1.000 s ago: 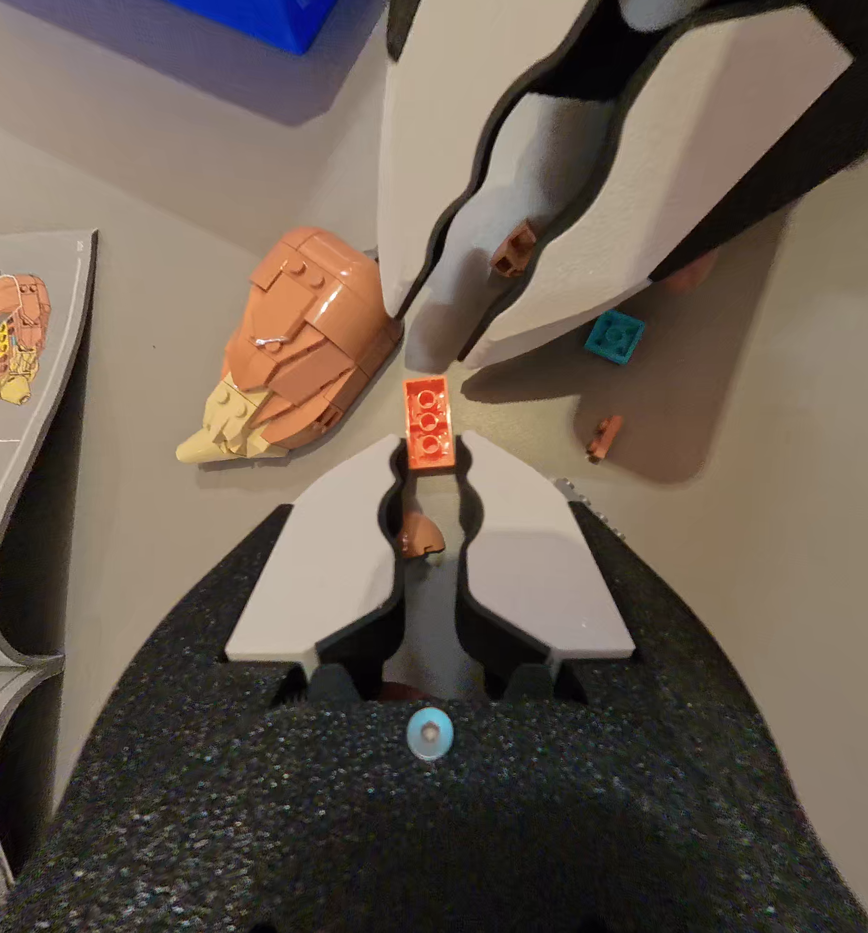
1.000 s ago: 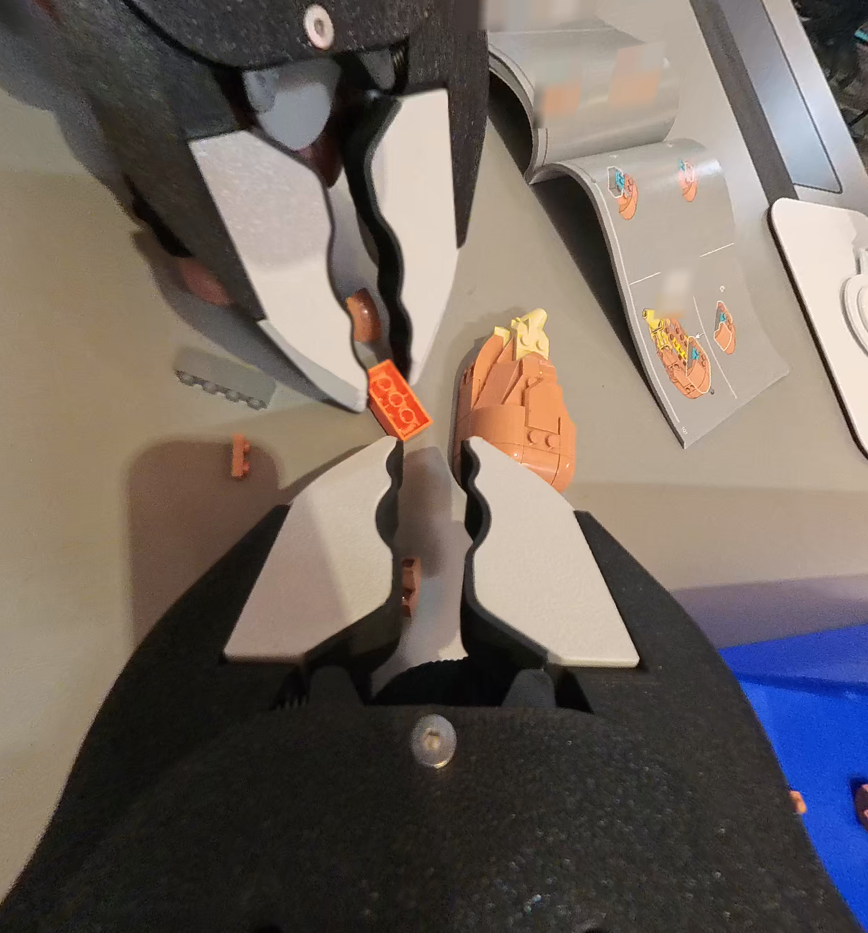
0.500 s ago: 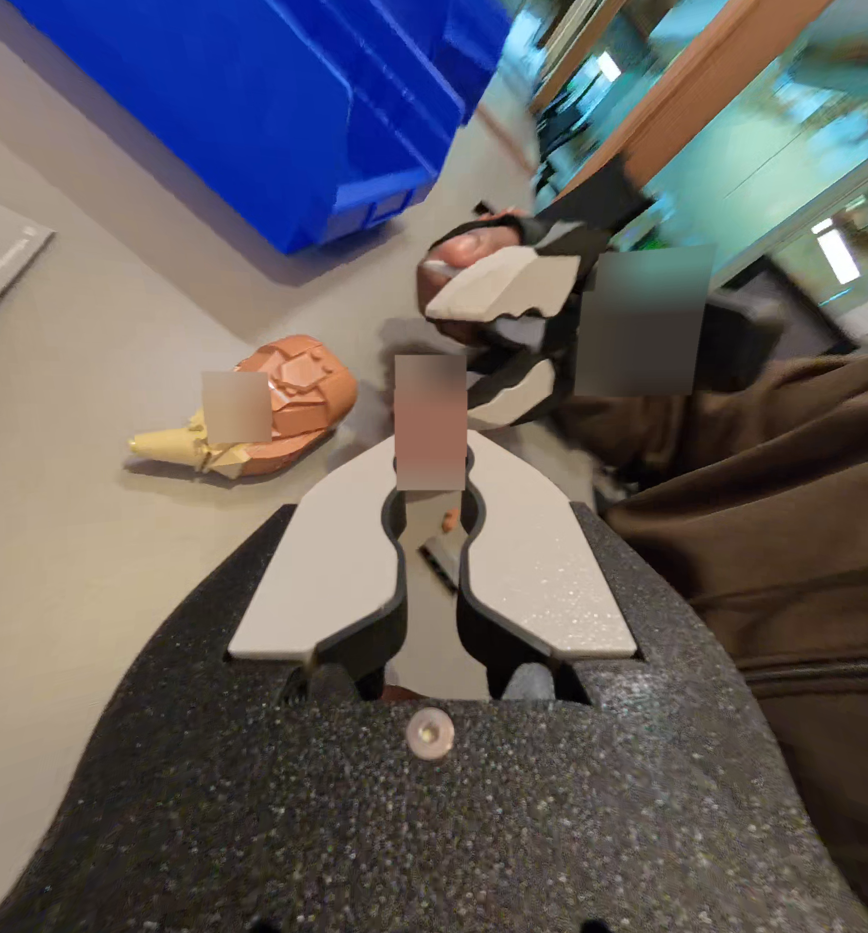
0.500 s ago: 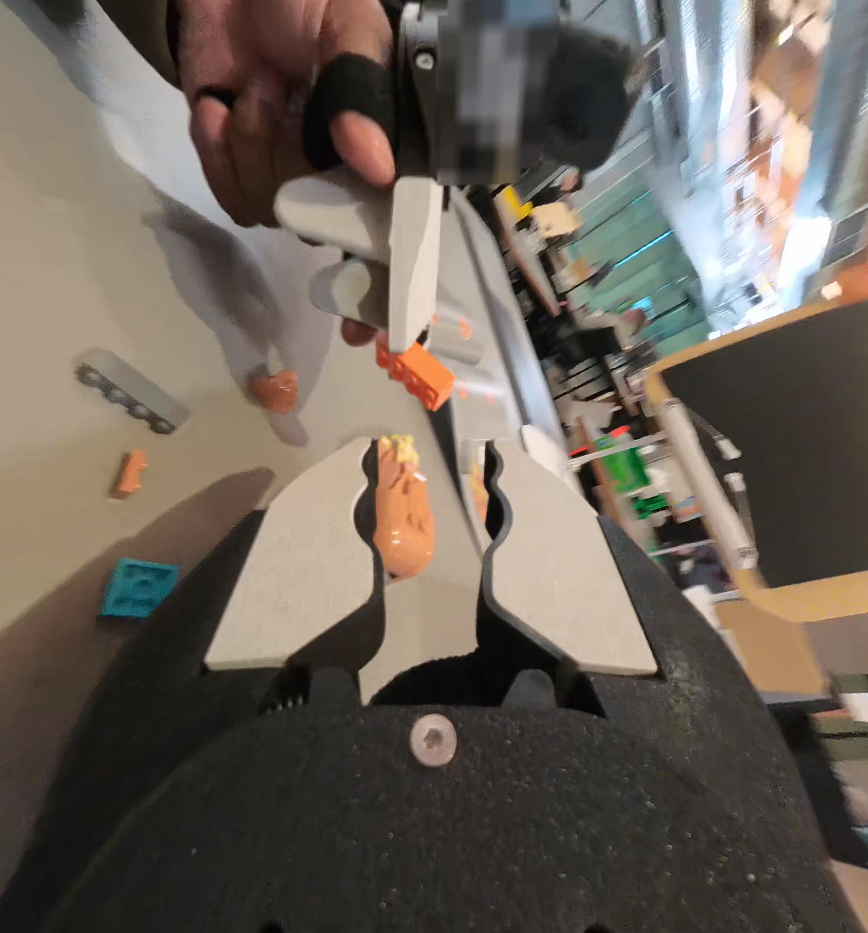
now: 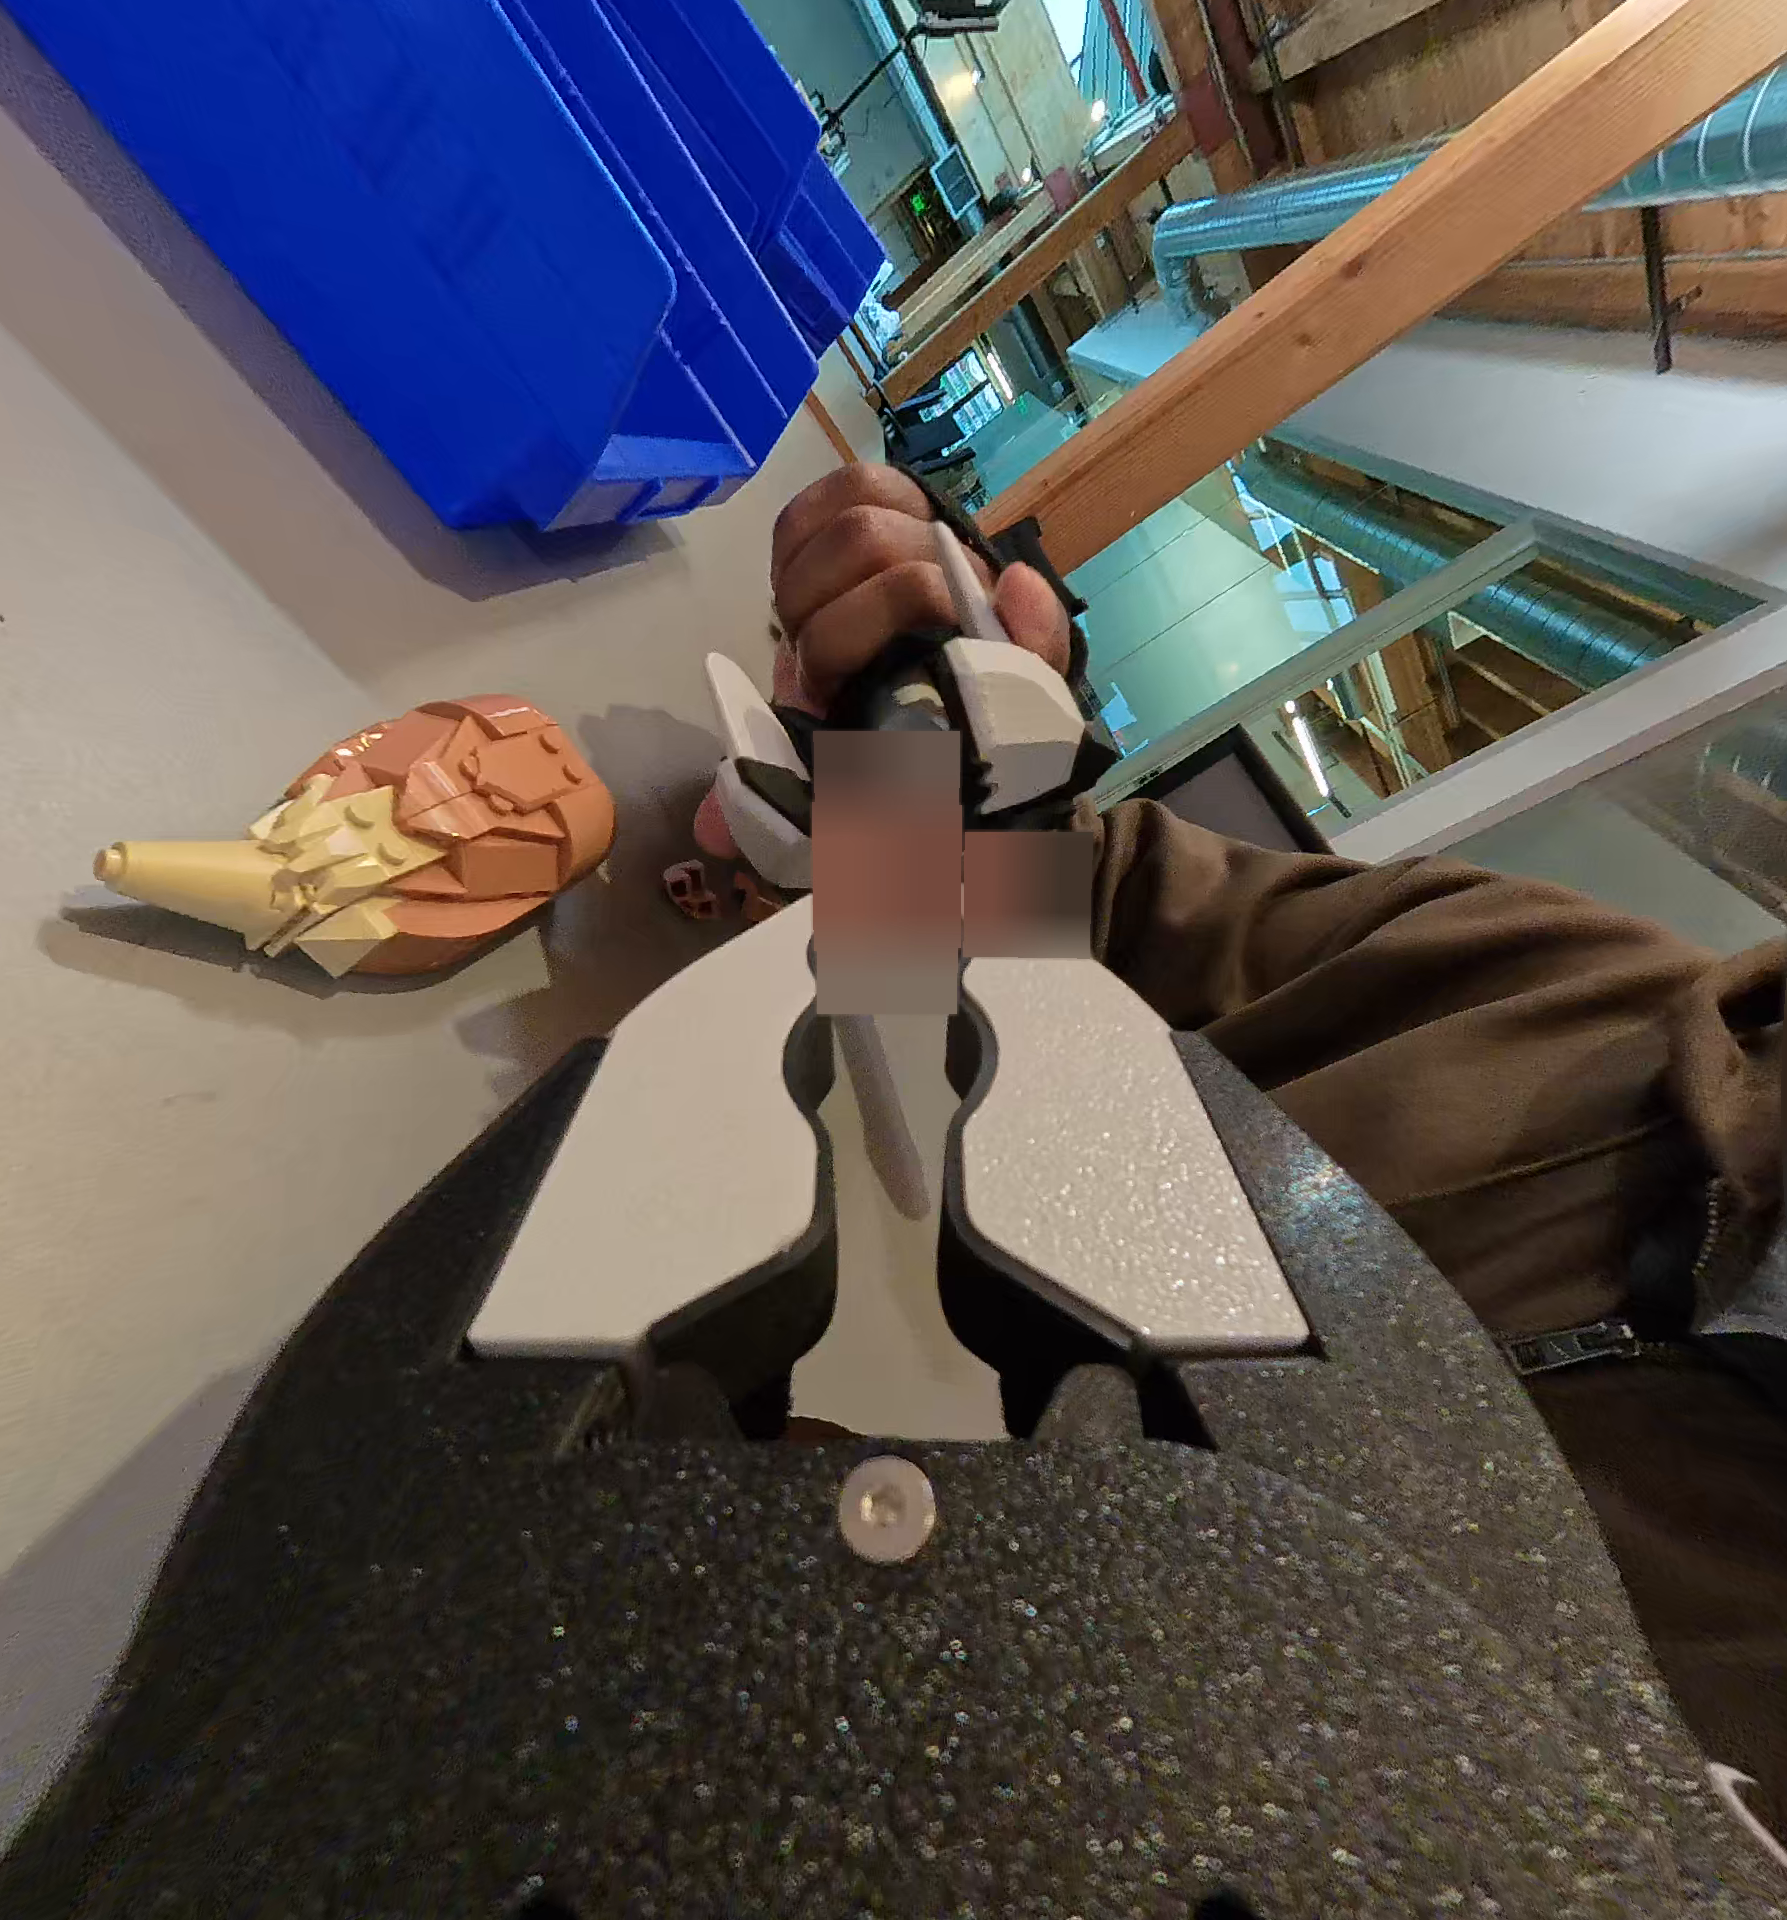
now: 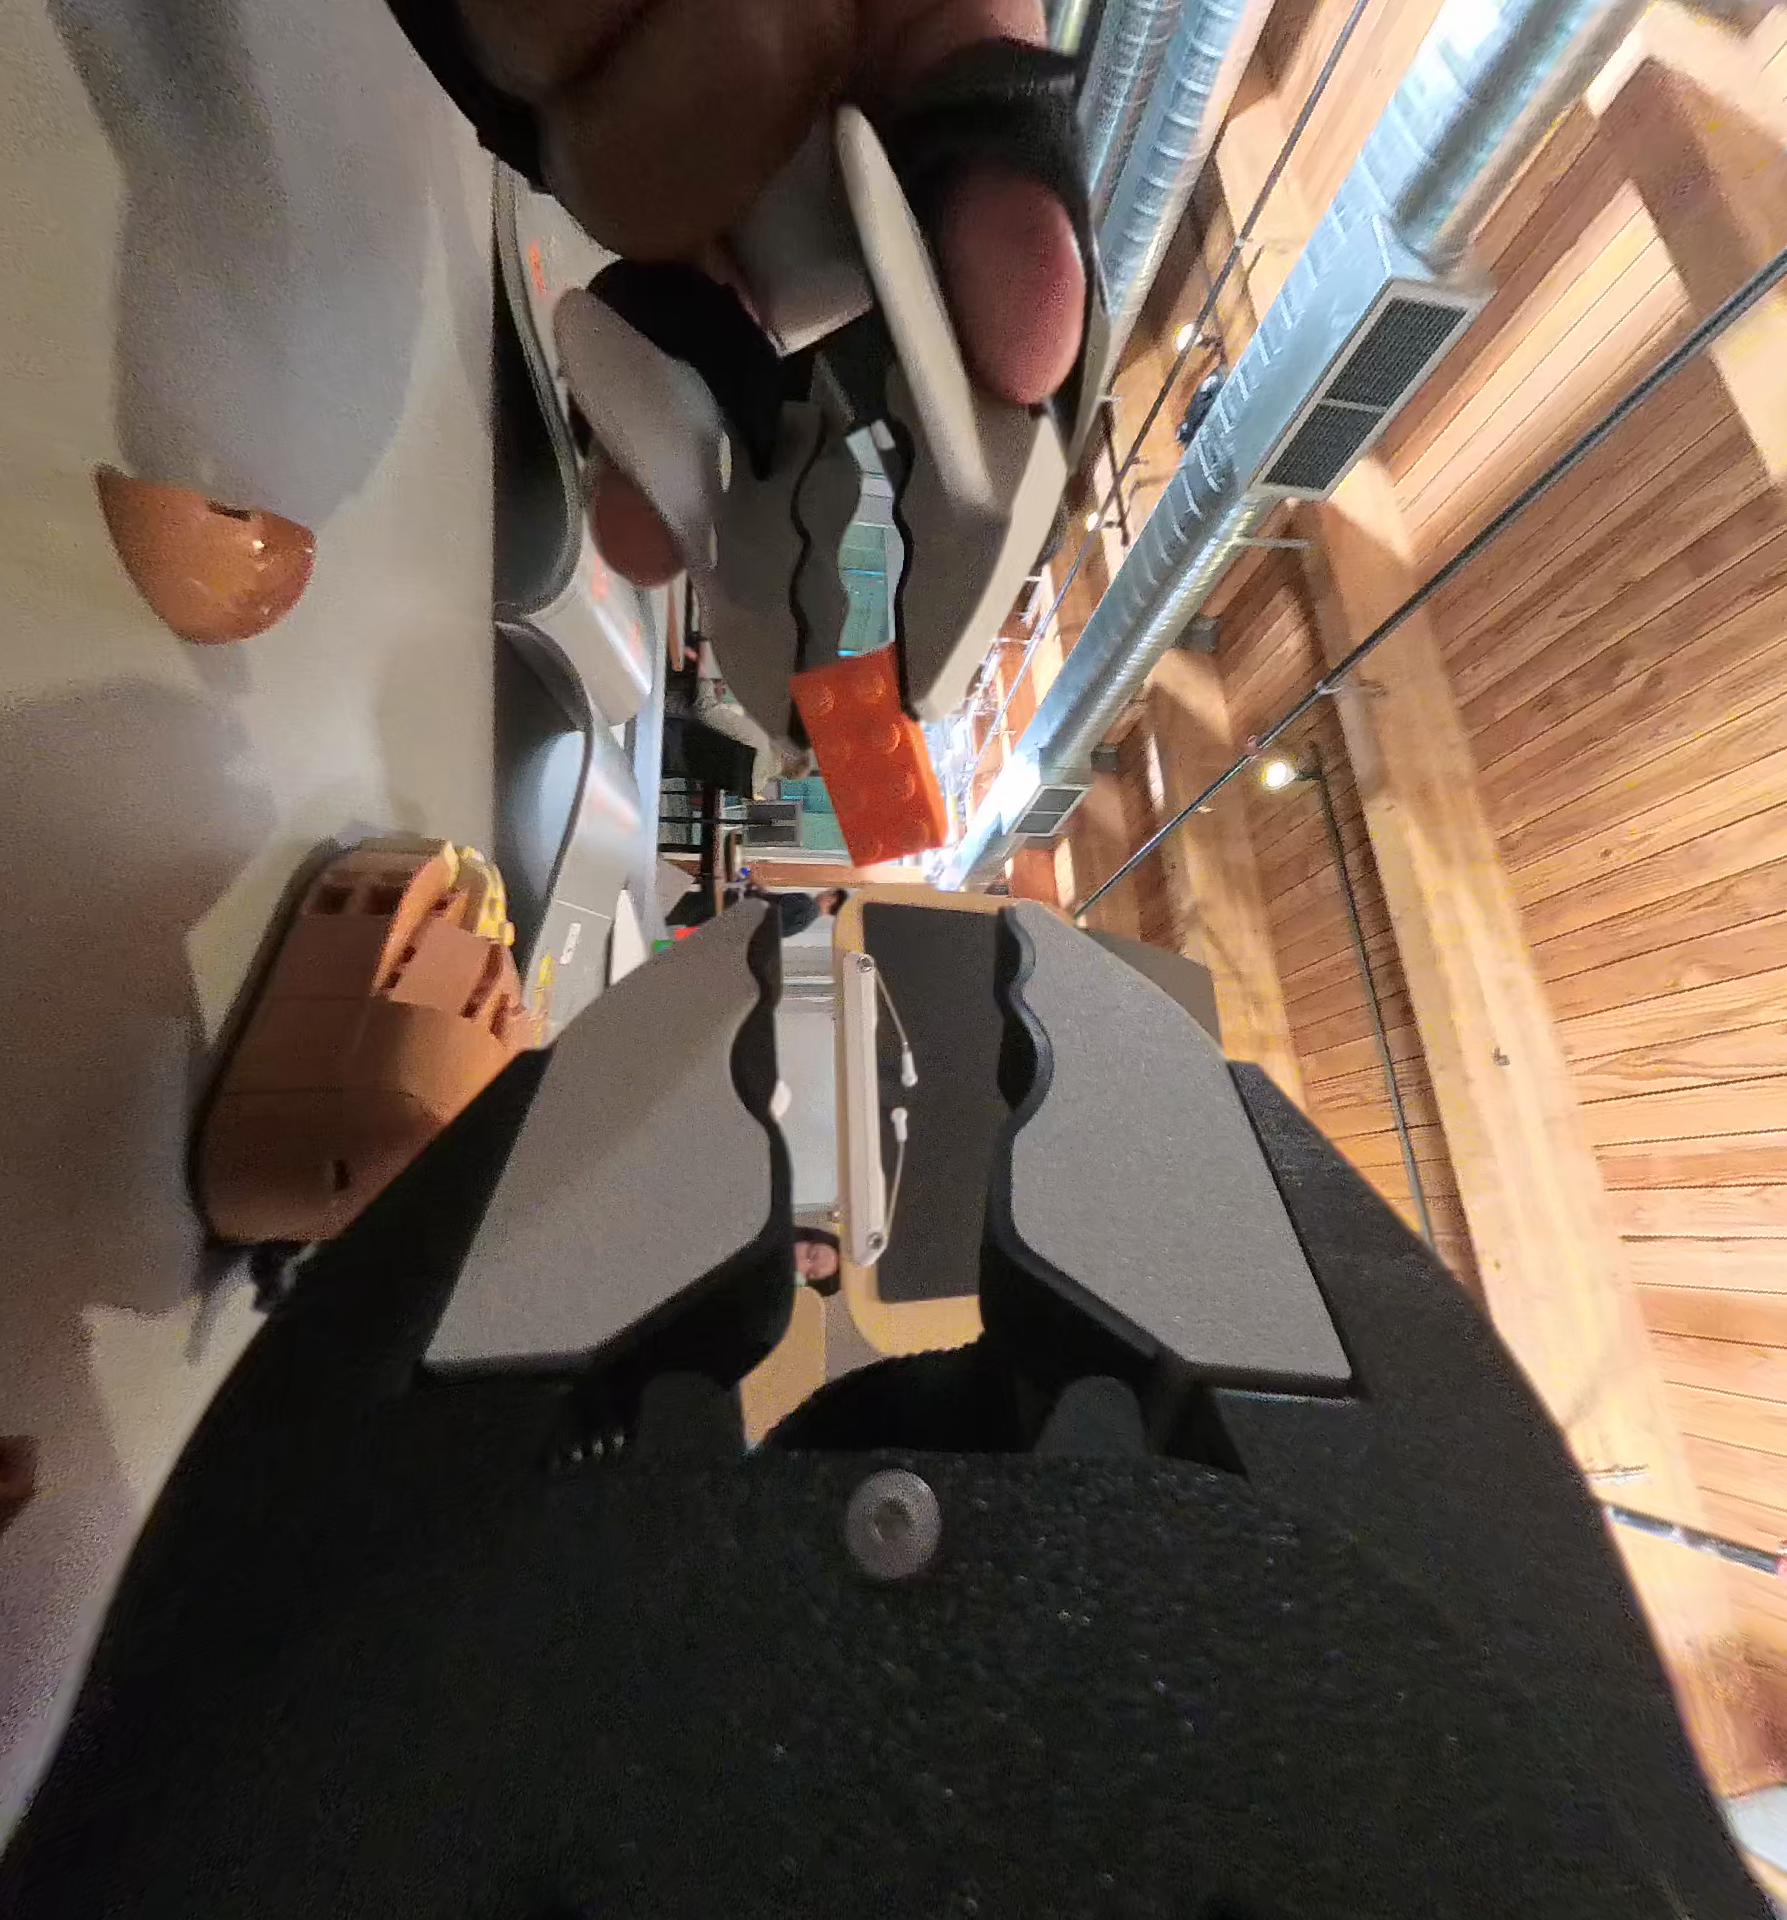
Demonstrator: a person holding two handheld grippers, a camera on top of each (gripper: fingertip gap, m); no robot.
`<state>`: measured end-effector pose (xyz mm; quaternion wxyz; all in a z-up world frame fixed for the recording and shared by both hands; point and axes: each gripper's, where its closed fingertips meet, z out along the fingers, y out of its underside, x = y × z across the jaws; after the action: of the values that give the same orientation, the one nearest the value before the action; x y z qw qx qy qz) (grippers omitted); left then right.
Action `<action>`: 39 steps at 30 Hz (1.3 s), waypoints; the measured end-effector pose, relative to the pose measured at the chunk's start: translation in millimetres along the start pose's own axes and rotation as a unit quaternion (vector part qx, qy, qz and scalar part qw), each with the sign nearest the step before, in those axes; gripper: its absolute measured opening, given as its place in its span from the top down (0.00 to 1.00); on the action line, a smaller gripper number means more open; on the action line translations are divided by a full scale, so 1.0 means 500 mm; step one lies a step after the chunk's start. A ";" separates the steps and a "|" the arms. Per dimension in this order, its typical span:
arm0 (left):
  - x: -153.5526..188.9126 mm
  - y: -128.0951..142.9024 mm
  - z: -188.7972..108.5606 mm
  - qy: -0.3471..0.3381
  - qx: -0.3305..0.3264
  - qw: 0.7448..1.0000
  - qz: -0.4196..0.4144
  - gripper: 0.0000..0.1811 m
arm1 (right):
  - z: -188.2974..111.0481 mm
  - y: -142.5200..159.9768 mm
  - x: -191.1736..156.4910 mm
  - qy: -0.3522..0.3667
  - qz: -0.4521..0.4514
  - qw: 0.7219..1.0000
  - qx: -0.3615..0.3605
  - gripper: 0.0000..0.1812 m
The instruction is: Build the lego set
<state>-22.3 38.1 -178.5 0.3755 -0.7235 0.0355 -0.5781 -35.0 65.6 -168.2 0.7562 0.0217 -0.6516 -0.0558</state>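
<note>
on my table (image 5: 120, 1143) i see the blue bin (image 5: 432, 239), then the brown lego model (image 5: 432, 831) lying near a small dome piece (image 6: 205, 556). my left gripper (image 6: 847, 665) pinches the orange brick (image 6: 868, 769) just ahead of my right gripper (image 6: 884, 945), whose fingers stand apart, empty.

I note both grippers raised off table since a second ago, tilted sideways; small brown piece gone from right gripper (image 6: 884, 920); jaws now apart, empty.

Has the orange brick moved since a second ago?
Yes. The orange brick, pinched in the left gripper, has risen off the table: it was low beside the brown model and now hangs in the air above it.
</note>
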 end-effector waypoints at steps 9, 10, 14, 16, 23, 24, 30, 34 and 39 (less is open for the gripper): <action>0.008 0.012 0.016 0.011 -0.006 1.000 -0.013 0.91 | 0.001 -0.039 -0.002 0.020 -0.056 0.998 0.027 0.81; 0.009 0.014 0.018 0.013 -0.008 1.000 -0.014 0.91 | 0.001 -0.040 -0.001 0.021 -0.055 0.998 0.028 0.83; 0.011 0.018 0.021 0.017 -0.011 1.000 -0.012 0.91 | -0.002 -0.044 0.001 0.016 -0.051 0.998 0.026 0.89; 0.011 0.019 0.020 0.013 -0.013 1.000 0.000 0.90 | -0.002 -0.044 -0.002 0.003 -0.042 0.999 0.023 0.89; 0.026 -0.005 0.000 -0.012 0.007 0.994 0.108 0.77 | 0.002 -0.038 -0.012 -0.052 0.053 0.997 0.014 0.90; 0.029 -0.012 -0.006 -0.019 0.015 0.991 0.132 0.76 | 0.003 -0.037 -0.017 -0.068 0.078 0.995 0.015 0.90; 0.000 -0.029 -0.031 -0.158 0.001 0.901 0.404 0.72 | 0.004 -0.039 -0.038 -0.194 0.329 0.924 0.022 0.90; 0.010 -0.014 -0.013 -0.184 -0.022 0.836 0.516 0.73 | -0.010 -0.050 -0.052 -0.260 0.399 0.879 0.029 0.90; 0.000 0.013 0.003 -0.198 -0.064 0.786 0.582 0.79 | -0.026 -0.073 -0.073 -0.316 0.418 0.851 0.032 0.90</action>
<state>-18.7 34.2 -182.1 0.5926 -0.6869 0.4110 -0.0904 -29.2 33.0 -210.2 0.4609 -0.2472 -0.8043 0.2822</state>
